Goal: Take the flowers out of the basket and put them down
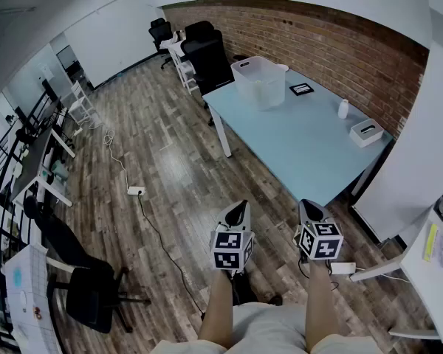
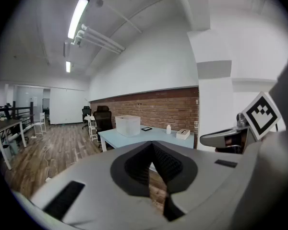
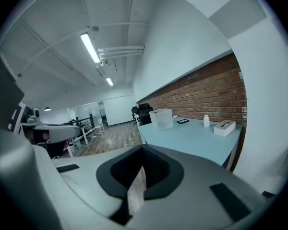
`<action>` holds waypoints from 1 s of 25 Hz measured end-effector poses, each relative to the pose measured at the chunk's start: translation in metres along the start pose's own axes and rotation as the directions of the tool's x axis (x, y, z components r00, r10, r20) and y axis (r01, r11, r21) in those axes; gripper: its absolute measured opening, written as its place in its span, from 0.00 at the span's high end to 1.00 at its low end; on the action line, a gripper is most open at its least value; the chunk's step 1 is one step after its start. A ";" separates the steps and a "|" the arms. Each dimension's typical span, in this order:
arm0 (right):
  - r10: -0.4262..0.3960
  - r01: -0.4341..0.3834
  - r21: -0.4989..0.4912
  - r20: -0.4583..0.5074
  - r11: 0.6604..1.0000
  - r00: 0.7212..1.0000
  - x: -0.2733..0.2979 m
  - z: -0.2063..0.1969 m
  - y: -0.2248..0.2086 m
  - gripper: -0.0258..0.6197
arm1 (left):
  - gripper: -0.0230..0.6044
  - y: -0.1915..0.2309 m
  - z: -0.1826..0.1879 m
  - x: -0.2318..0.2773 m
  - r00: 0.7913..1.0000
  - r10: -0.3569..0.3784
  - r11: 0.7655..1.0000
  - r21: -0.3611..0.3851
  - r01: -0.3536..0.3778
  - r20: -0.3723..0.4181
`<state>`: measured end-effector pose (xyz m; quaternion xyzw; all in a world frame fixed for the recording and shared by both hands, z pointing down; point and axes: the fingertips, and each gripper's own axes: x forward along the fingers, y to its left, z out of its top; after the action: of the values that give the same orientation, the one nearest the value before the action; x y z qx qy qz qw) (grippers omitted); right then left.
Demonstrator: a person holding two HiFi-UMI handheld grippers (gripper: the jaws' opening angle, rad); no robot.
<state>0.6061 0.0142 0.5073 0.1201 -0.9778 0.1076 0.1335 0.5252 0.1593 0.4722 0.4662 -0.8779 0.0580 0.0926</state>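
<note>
A white translucent basket stands at the far end of a pale blue table; I cannot make out any flowers in it from here. It also shows small in the left gripper view as the basket and in the right gripper view as the basket. Both grippers are held side by side over the wood floor, well short of the table. My left gripper is shut with nothing in it, its jaws meeting. My right gripper is shut and empty too.
On the table lie a tissue box, a small white bottle and a black tablet. Black office chairs stand behind it. A power strip with a cable lies on the floor; another chair is at lower left.
</note>
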 end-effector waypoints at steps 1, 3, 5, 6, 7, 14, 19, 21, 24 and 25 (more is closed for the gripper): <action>0.008 -0.008 0.018 0.021 1.000 1.000 0.002 0.007 0.001 0.94 | 0.93 0.004 0.002 0.002 1.000 -0.002 1.000 0.008 0.002 0.001; 0.015 -0.018 0.043 0.054 0.999 0.998 0.007 0.020 0.001 0.94 | 0.93 0.011 0.006 0.007 1.000 -0.005 1.000 0.018 0.005 0.003; 0.011 -0.014 0.039 0.064 0.999 0.998 0.013 0.028 0.002 0.94 | 0.93 0.020 0.009 0.011 1.000 -0.004 1.000 0.016 0.004 0.006; 0.009 -0.011 0.032 0.061 0.999 0.998 0.018 0.029 0.003 0.94 | 0.93 0.025 0.010 0.013 1.000 -0.002 1.000 0.011 0.002 0.007; 0.009 -0.010 0.027 0.054 1.000 0.999 0.023 0.029 0.004 0.94 | 0.93 0.030 0.010 0.016 1.000 0.001 1.000 0.007 -0.001 0.006; -0.030 0.030 0.009 -0.004 1.000 1.000 0.072 0.024 -0.003 0.94 | 0.93 0.059 0.015 0.053 1.000 0.001 1.000 -0.023 -0.001 0.000; -0.040 0.040 -0.001 0.006 0.999 0.999 0.112 0.046 -0.011 0.94 | 0.93 0.087 0.025 0.087 1.000 0.011 0.998 -0.055 -0.010 0.016; -0.051 0.051 0.008 0.018 0.999 0.999 0.130 0.056 -0.015 0.94 | 0.93 0.097 0.029 0.100 1.000 -0.001 0.999 -0.049 0.002 0.014; -0.074 0.073 0.030 0.044 0.997 0.996 0.157 0.073 -0.015 0.94 | 0.93 0.113 0.036 0.119 0.999 -0.039 0.999 -0.033 0.039 0.010; -0.086 0.085 0.029 0.048 0.996 0.995 0.165 0.079 -0.015 0.94 | 0.93 0.120 0.039 0.124 0.999 -0.044 0.999 -0.027 0.045 0.011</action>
<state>0.4374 -0.0527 0.4829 0.1664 -0.9732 0.1119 0.1124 0.3533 0.1186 0.4589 0.4846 -0.8684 0.0417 0.0959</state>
